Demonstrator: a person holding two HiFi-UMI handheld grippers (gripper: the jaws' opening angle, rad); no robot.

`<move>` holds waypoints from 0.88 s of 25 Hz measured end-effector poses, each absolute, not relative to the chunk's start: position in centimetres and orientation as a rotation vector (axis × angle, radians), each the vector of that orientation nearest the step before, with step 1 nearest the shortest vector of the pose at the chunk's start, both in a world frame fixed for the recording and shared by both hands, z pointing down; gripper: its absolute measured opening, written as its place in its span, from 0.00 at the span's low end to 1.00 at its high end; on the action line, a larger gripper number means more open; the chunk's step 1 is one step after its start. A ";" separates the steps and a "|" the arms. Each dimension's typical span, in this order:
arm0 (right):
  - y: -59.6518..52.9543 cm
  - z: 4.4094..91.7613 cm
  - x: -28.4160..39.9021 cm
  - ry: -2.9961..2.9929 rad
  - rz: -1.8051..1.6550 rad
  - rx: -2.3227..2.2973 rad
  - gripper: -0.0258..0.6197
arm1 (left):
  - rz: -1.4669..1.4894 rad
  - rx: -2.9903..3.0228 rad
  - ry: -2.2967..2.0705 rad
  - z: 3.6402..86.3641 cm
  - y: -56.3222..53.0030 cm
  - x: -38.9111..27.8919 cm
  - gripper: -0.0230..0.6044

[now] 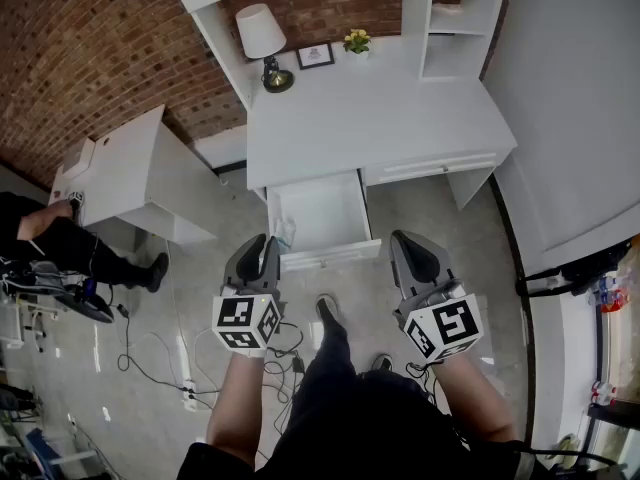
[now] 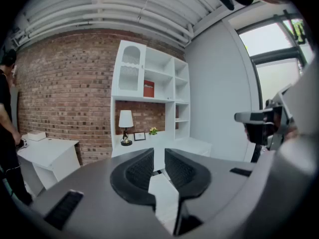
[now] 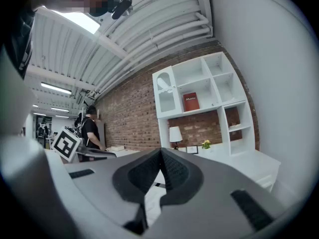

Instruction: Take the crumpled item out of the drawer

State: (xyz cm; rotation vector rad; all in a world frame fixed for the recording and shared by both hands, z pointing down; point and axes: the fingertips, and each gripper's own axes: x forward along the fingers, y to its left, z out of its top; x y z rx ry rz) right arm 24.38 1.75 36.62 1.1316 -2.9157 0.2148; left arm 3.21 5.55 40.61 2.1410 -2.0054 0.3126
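Note:
The white desk's [image 1: 400, 118] left drawer [image 1: 340, 213] stands pulled open. A pale crumpled item [image 1: 286, 234] lies in its front left corner. My left gripper [image 1: 262, 240] hovers just in front of the drawer, close to that corner. Its jaws stand a narrow gap apart with nothing between them, as the left gripper [image 2: 158, 156] view shows. My right gripper [image 1: 408, 238] is held in front of the drawer's right side, clear of the desk. The right gripper [image 3: 160, 152] is shut and empty.
On the desk's back stand a lamp [image 1: 262, 38], a small picture frame [image 1: 315, 56] and a potted flower [image 1: 356, 40]. A second white desk [image 1: 130, 168] stands at the left, with a person [image 1: 60, 243] beside it. Cables [image 1: 150, 358] lie on the floor.

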 end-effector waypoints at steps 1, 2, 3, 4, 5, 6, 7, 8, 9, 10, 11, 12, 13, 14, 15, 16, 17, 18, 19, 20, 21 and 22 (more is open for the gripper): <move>2.9 36.6 24.4 -2.922 0.221 1.115 0.04 | 0.306 2.142 -2.015 40.0 7.4 4.0 0.14; 4.1 36.6 24.5 -2.927 0.226 1.100 0.04 | 0.303 2.144 -2.023 39.5 9.2 4.7 0.14; 5.3 36.6 24.5 -2.932 0.231 1.086 0.04 | 0.302 2.145 -2.027 39.1 10.9 5.3 0.14; 6.4 36.5 24.6 -2.938 0.235 1.075 0.04 | 0.303 2.145 -2.031 38.6 12.4 5.7 0.14; 7.4 36.4 24.5 -2.943 0.240 1.065 0.04 | 0.299 2.144 -2.037 38.2 13.7 5.9 0.14; 8.3 36.1 24.4 -2.949 0.245 1.057 0.04 | 0.289 2.140 -2.047 37.7 14.9 5.8 0.14; 9.1 35.8 24.2 -2.953 0.244 1.049 0.04 | 0.272 2.133 -2.057 37.2 15.8 5.7 0.14; 9.7 35.5 24.0 -2.956 0.239 1.043 0.04 | 0.251 2.125 -2.067 36.8 16.6 5.4 0.14; 10.2 35.2 23.7 -2.958 0.232 1.038 0.04 | 0.232 2.116 -2.075 36.5 17.3 5.1 0.14; 10.6 35.0 23.5 -2.959 0.227 1.035 0.04 | 0.217 2.109 -2.082 36.3 17.8 4.9 0.14; 10.8 34.9 23.2 -2.959 0.224 1.033 0.04 | 0.207 2.104 -2.087 36.1 18.2 4.7 0.14; 11.0 34.9 23.0 -2.957 0.223 1.033 0.04 | 0.203 2.102 -2.089 36.0 18.5 4.5 0.14; 11.2 34.9 22.7 -2.954 0.222 1.034 0.04 | 0.200 2.101 -2.089 36.0 18.8 4.3 0.14; 11.3 34.9 22.4 -2.950 0.218 1.036 0.04 | 0.197 2.101 -2.087 35.9 19.0 4.1 0.14; 11.4 35.0 22.1 -2.946 0.210 1.040 0.04 | 0.192 2.102 -2.085 35.8 19.3 3.8 0.14; 11.4 35.1 21.6 -2.941 0.198 1.045 0.04 | 0.184 2.101 -2.086 35.7 19.6 3.4 0.14; 11.4 35.1 21.0 -2.935 0.188 1.051 0.04 | 0.175 2.098 -2.091 35.6 19.9 2.9 0.14; 11.5 35.3 20.4 -2.927 0.184 1.057 0.04 | 0.164 2.096 -2.097 35.5 20.2 2.2 0.14; 11.5 35.4 19.7 -2.918 0.184 1.064 0.04 | 0.151 2.094 -2.103 35.3 20.5 1.5 0.14; 11.7 35.4 19.0 -2.908 0.185 1.070 0.04 | 0.138 2.095 -2.107 35.2 20.9 0.7 0.14; 11.8 35.5 18.4 -2.900 0.184 1.074 0.04 | 0.123 2.098 -2.109 35.1 21.3 -0.1 0.14; 12.1 35.4 17.6 -2.893 0.179 1.074 0.04 | 0.108 2.102 -2.109 35.0 21.7 -0.9 0.14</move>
